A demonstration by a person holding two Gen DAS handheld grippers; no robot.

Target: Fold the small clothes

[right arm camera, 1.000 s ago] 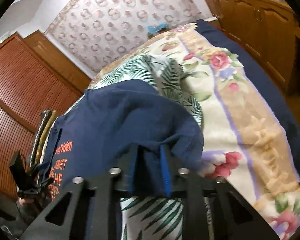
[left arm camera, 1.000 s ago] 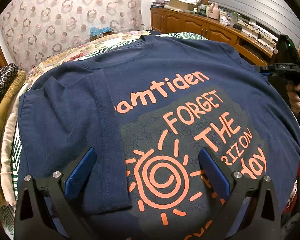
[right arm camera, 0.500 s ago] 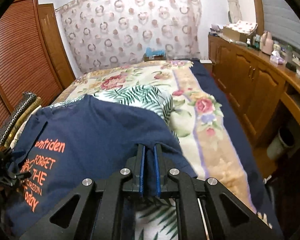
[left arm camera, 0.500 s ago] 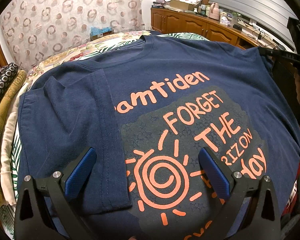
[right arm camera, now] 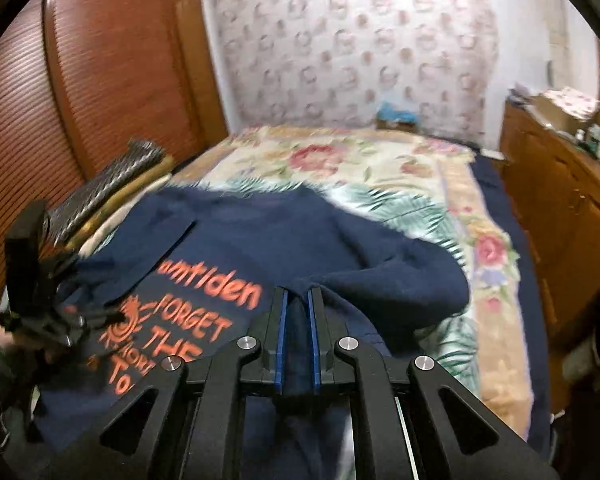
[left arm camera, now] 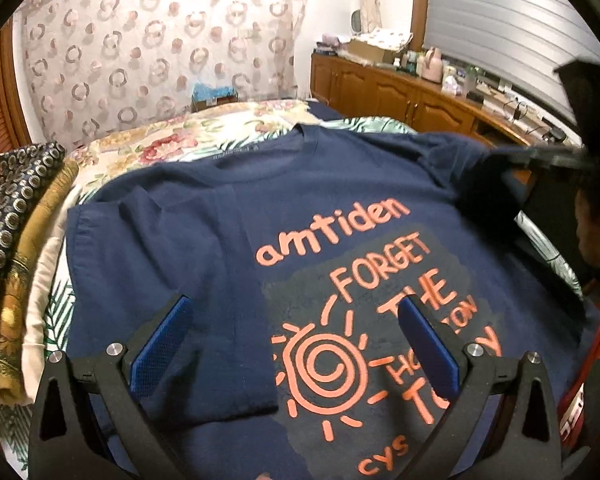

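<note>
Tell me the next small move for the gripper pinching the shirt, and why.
Probably carry the pinched side across toward the print and lay it down. The right gripper is shut on the navy printed T-shirt, with that edge lifted, while the opposite sleeve already lies folded in and the left gripper hovers open.

Warm, even indoor light fills both fisheye views, with no hard shadows on the bed (left arm camera: 228,128). A black vignette rings each frame, and straight lines bow toward the edges. The left wrist view is mostly sharp, though the right gripper (left arm camera: 548,164) smears with motion blur at 2 o'clock. The right wrist view is soft throughout: the curtain (right arm camera: 360,48) at 12 o'clock and the orange print on the navy T-shirt (right arm camera: 284,240) streak.
</note>
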